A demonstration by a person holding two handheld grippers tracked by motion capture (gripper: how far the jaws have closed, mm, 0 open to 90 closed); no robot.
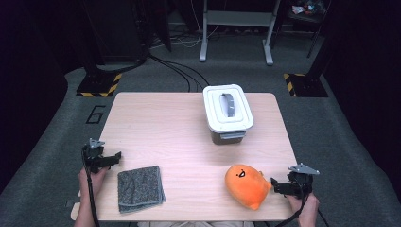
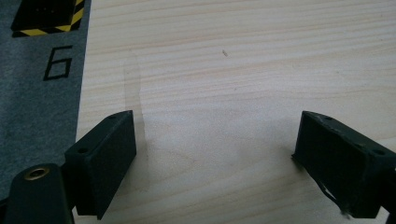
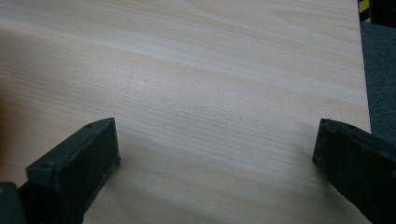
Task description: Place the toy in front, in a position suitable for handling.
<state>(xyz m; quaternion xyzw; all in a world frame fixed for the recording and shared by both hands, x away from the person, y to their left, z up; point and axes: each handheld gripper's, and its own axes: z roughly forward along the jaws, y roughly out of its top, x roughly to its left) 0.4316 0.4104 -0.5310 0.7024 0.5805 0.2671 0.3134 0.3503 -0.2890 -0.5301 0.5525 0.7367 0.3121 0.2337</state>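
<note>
Orange plush toy [image 1: 247, 185] with a stitched face lies at the near right of our pale wooden table [image 1: 175, 137], just beside our right gripper [image 1: 279, 187], whose jaws gape empty. We judge it light and squashy, best pinched across its rounded body. Our left gripper [image 1: 111, 158] also stands released beside the folded grey knitted cloth [image 1: 140, 187].
</note>
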